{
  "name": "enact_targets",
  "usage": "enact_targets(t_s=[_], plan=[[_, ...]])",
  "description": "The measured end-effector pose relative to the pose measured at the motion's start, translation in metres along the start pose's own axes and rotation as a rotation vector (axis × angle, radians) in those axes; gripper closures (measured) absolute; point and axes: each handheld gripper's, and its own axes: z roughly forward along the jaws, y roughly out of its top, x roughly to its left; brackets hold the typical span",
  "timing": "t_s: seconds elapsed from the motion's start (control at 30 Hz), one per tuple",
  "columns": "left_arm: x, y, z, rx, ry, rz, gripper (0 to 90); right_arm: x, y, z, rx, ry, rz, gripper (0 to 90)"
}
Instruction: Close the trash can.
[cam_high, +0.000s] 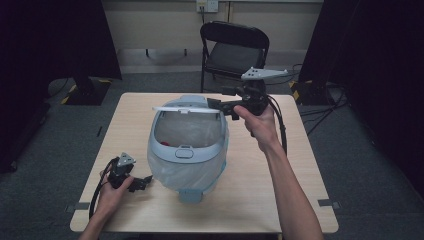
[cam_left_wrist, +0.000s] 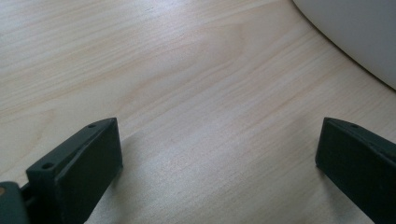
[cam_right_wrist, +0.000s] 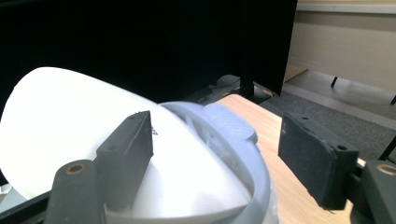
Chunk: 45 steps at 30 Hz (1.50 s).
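Nearest the person, the left gripper (cam_high: 142, 181) rests low on the tabletop (cam_high: 250, 200) at its front left corner, held in the left hand (cam_high: 112, 192). Its fingers (cam_left_wrist: 88, 163) are spread wide apart with bare wood between them, grasping nothing; in the left gripper view a pale curved wall of the bin (cam_left_wrist: 355, 32) sits just beyond the right finger.

The bin (cam_high: 187, 150) stands mid-tabletop, a light blue-grey tub lined with a clear bag (cam_high: 170, 170), with something red lying inside. Its white lid (cam_high: 185, 108) is raised at the far rim.

Farther back, the right hand (cam_high: 260, 125) holds the right gripper (cam_high: 220, 105) up at the bin's far right edge, pointing left toward the lid. In the right gripper view its fingers (cam_right_wrist: 126, 158) stand apart, one lying against the white lid (cam_right_wrist: 70, 121), the other out past the blue rim (cam_right_wrist: 243, 154); they are not clenched.

Behind the tabletop stands a black folding chair (cam_high: 235, 50).
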Motion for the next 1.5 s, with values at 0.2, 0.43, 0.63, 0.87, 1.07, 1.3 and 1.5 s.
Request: enact_targets(t_s=[0.2,0.43,0.63,0.87,1.07,1.3,1.5], plan=[[0.000,0.000,0.000,0.000,0.000,0.000,0.0,0.009,-0.005,0.003,0.024,0.024,-0.011,25.3],[0.000,0.000,0.000,0.002,0.001,0.000,0.0,0.023,-0.011,0.015,0.052,0.061,-0.035,25.3],[0.000,0.000,0.000,-0.001,-0.001,-0.006,0.0,0.031,-0.015,0.018,0.070,0.082,-0.039,25.3],[0.000,0.000,0.000,-0.001,-0.001,-0.006,0.0,0.052,-0.024,0.024,0.103,0.114,-0.068,25.2],[0.000,0.000,0.000,-0.001,0.000,-0.006,0.0,0.068,-0.030,0.024,0.101,0.057,-0.111,25.0],[0.000,0.000,0.000,-0.001,-0.001,-0.007,0.0,0.081,-0.037,0.023,0.092,0.002,-0.151,25.2],[0.000,0.000,0.000,-0.001,0.004,-0.005,0.0,0.086,-0.042,0.021,0.075,-0.008,-0.163,25.3]])
